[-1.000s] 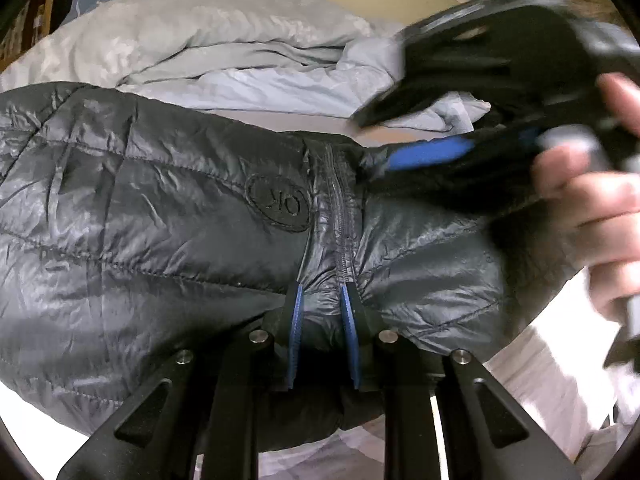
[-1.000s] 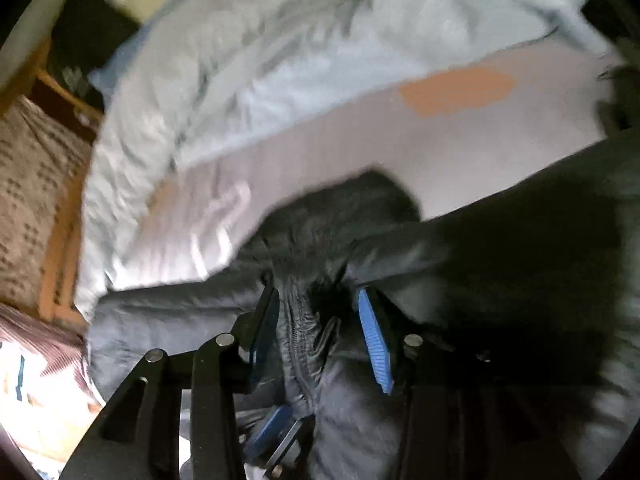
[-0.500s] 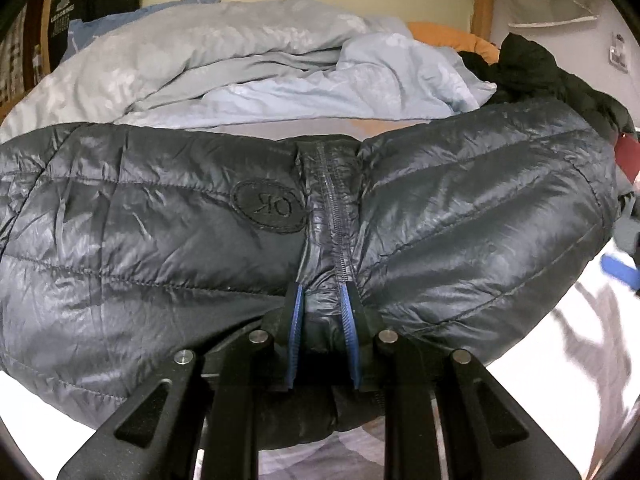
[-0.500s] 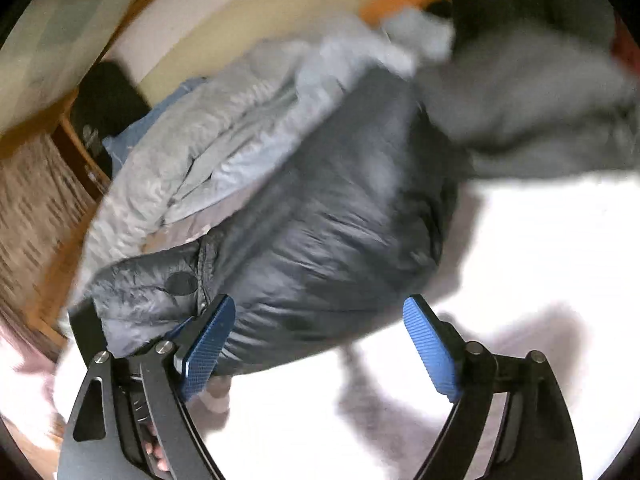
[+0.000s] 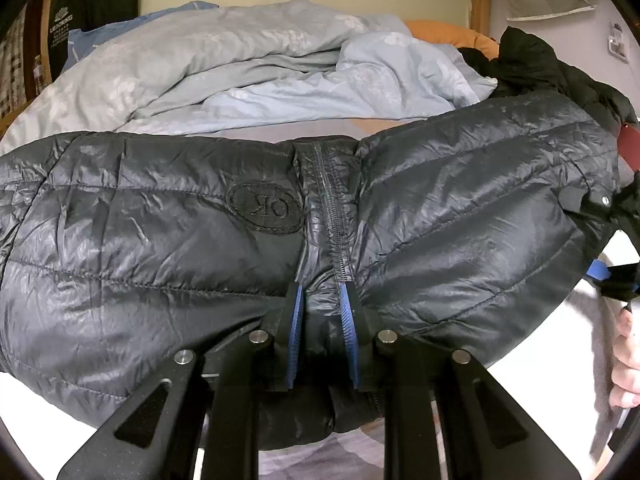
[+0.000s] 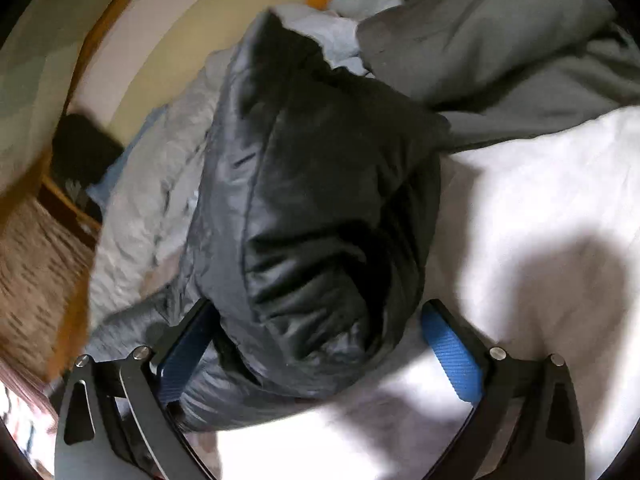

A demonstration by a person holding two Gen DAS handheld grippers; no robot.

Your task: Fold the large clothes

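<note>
Pinching the zipper placket of the dark puffer jacket (image 5: 168,264), your left gripper (image 5: 322,332) had its blue pads (image 5: 295,332) drawn narrow, with a fold of the quilted fabric clamped between them. That jacket lay spread across the bed (image 5: 532,344), logo patch (image 5: 265,209) just left of the zipper, in front of a crumpled light-blue duvet (image 5: 256,64). Your right gripper (image 6: 320,360) was spread wide, its blue pads (image 6: 452,356) well apart on either side of a bunched end of the jacket (image 6: 320,208). You were not squeezing it there; whether either pad touched the fabric could not be told through the blur.
</note>
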